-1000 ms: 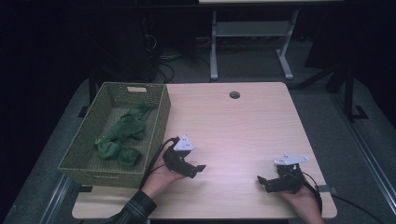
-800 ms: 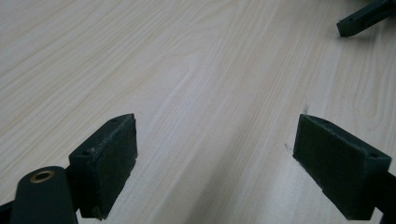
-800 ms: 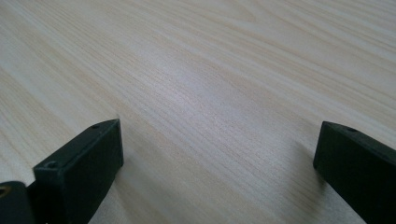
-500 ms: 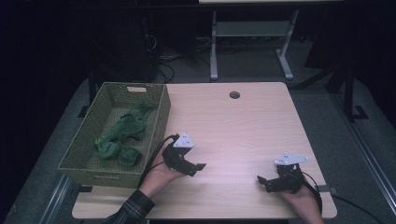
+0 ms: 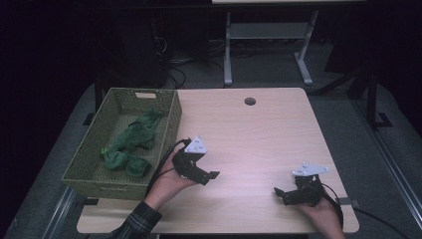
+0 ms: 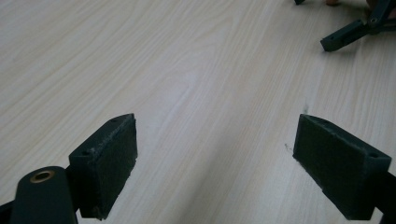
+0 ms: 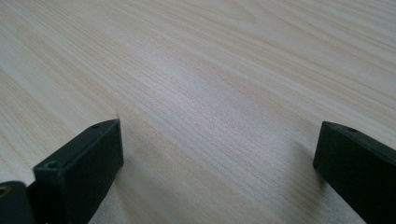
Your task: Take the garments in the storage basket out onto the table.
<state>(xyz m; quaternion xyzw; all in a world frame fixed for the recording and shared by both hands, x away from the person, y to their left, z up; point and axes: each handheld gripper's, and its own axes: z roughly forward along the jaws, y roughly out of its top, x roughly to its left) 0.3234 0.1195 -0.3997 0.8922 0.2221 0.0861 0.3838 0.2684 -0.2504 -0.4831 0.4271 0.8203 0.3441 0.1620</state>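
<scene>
Nearest the person, the right gripper [image 5: 284, 193] rests low on the table [image 5: 259, 134] at its near right corner, jaws spread wide and holding nothing; its own view shows bare wood between them. A little farther in, the left gripper [image 5: 206, 175] sits just beside the basket [image 5: 171, 117], jaws likewise apart and empty over the tabletop. Beyond it, the green cloths [image 5: 130, 144] lie heaped inside the basket, at the table's left edge. Judging from this, the cloths are already put away and little seems left to do, unless they are still to be taken out.
</scene>
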